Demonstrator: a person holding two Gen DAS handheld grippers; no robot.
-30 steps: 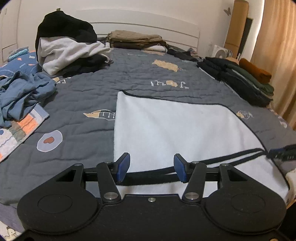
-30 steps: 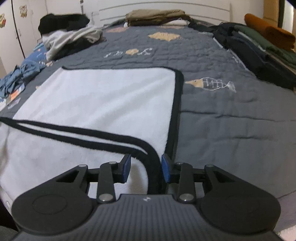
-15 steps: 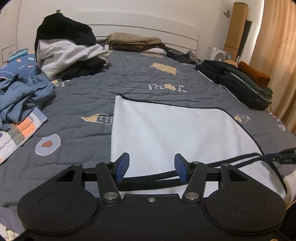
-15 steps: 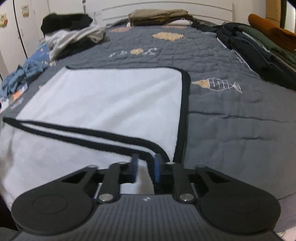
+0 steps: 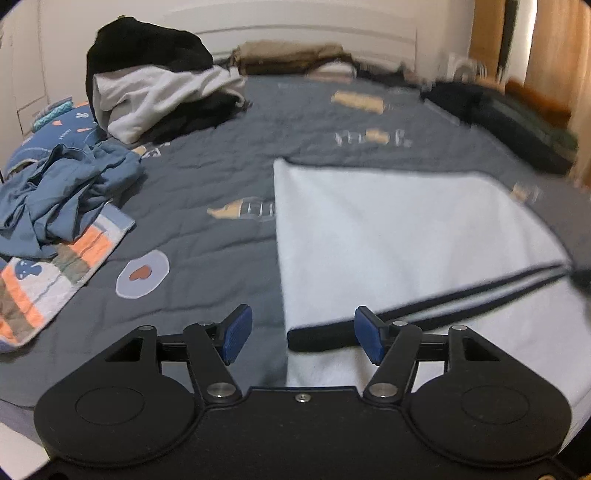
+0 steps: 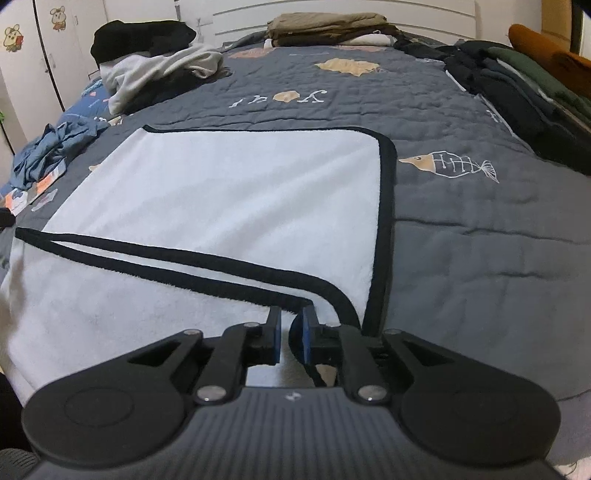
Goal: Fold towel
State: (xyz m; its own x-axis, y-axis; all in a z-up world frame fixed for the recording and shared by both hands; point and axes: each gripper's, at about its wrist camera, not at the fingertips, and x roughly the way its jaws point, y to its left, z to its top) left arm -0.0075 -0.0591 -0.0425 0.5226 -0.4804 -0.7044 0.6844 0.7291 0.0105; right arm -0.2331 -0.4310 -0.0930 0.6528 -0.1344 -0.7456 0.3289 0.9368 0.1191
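Observation:
A white towel point(image 5: 388, 229) with black trim lies flat on the grey quilt, its near part folded over so two black edges run side by side. My left gripper point(image 5: 303, 336) hovers over the towel's near left corner. Its jaws are opening wide, and the black-trimmed corner lies between them untouched. In the right wrist view the towel point(image 6: 240, 192) fills the middle. My right gripper point(image 6: 290, 334) sits at the near right corner. Its jaws stand narrow and are opening slightly, with the trimmed corner pinched between the blue pads.
The grey quilt point(image 6: 480, 258) covers the bed. A blue garment heap point(image 5: 62, 192) lies at the left and a black and white clothes pile point(image 5: 147, 85) at the back left. Folded tan clothes point(image 6: 325, 26) sit by the headboard. Dark folded clothes point(image 6: 517, 92) line the right edge.
The right jaws closed from open onto the towel's near right corner. The left gripper shifted left to the towel's left edge and its jaws widened.

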